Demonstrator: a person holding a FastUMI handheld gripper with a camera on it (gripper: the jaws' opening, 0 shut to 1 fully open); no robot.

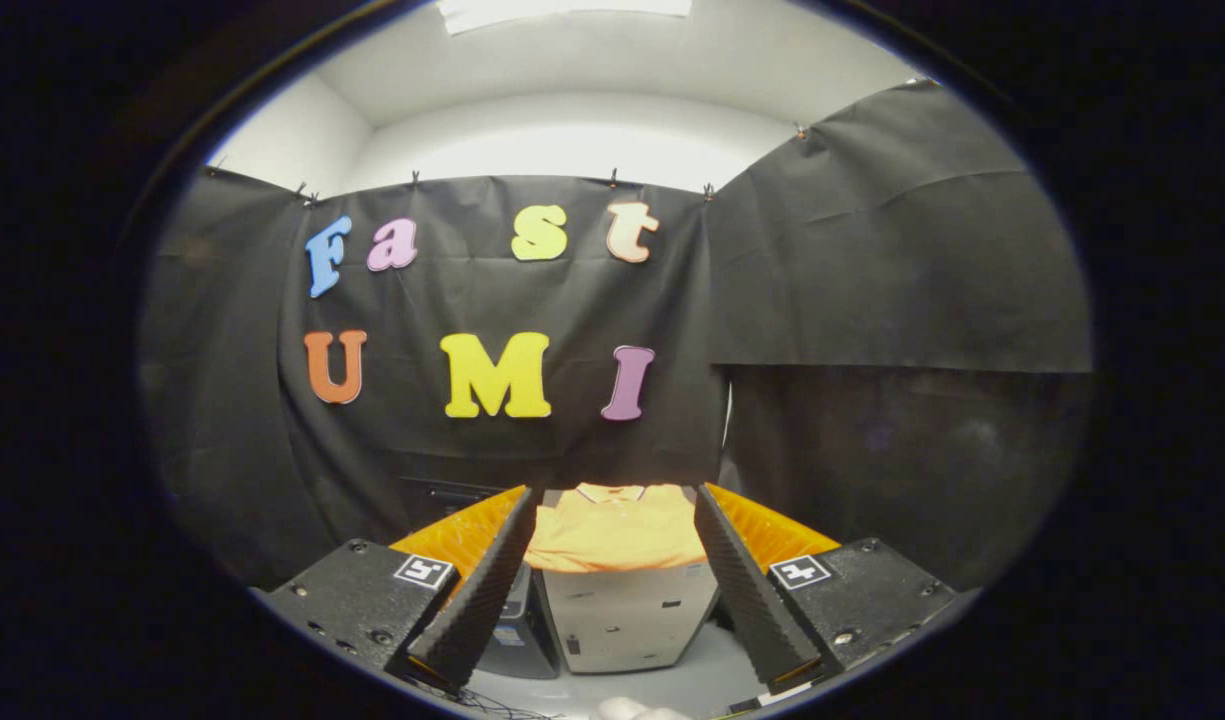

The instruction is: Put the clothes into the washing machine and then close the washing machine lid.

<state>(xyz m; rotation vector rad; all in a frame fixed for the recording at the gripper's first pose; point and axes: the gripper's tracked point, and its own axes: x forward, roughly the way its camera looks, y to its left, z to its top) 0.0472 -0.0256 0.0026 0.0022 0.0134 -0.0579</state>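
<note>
An orange collared shirt [617,528] lies draped over the top of a pale box-shaped machine [627,618], straight ahead and beyond the fingers. My gripper [612,668] is open, its two fingers spread wide with nothing between them. The shirt and the machine's front show through the gap between the fingers, some way off. The machine's lid is hidden under the shirt.
A dark box-shaped unit [517,635] stands just left of the pale machine. Black cloth [872,300] walls the booth behind and to the right. Pale floor [672,690] lies below the fingers, with a few thin cables near the left finger.
</note>
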